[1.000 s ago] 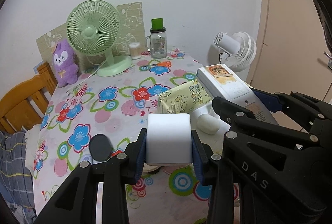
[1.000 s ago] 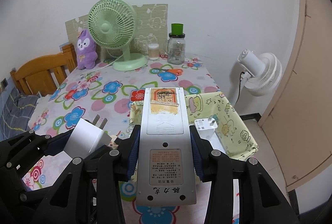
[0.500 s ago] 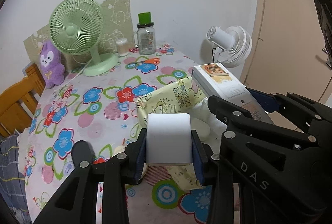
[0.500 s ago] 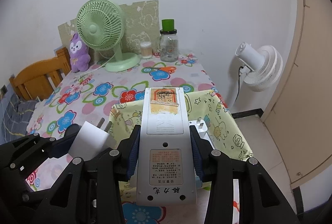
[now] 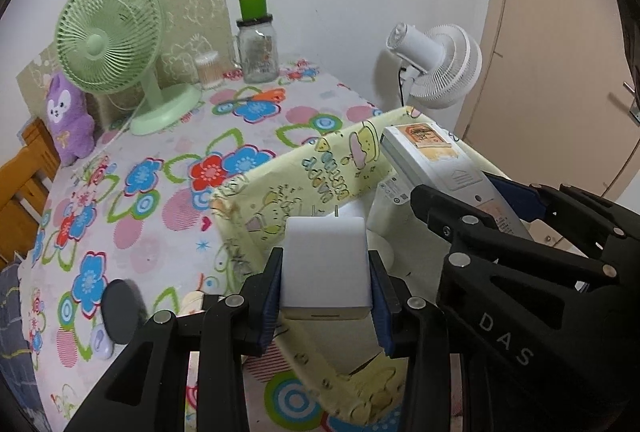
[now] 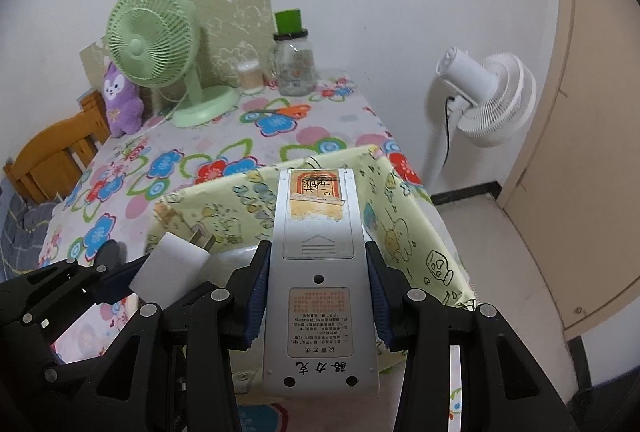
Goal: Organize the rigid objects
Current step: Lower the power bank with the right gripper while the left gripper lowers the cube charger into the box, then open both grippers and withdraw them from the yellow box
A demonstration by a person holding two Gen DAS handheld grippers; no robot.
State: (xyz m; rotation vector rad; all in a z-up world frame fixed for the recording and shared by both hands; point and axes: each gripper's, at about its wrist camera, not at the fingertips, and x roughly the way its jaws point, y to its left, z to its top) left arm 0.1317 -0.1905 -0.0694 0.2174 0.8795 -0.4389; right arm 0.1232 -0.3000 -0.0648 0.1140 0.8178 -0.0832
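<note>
Left wrist view, nearest, at 6 o'clock: left gripper clamped on a white plug adapter, blue pads pressed flat on both its sides. At 4 o'clock, right gripper, black, lettered DAS, closed on a grey remote control held back-side up, orange sticker at its far end. Just beyond both, a yellow cartoon-print fabric bin at the table's near right corner, with other white items inside, partly hidden. At 8 o'clock, a dark round disc flat on the floral tablecloth.

Right wrist view, nearest, at 6 o'clock: right gripper gripping the remote control along its long edges, far end over the bin. At 8 o'clock, left gripper with the adapter, prongs pointed toward the bin.

Farther, at 11 o'clock, a green desk fan beside a purple plush toy; at 12 o'clock, a glass jar with a green lid against the wall. At 2 o'clock, off the table, a white floor fan.
</note>
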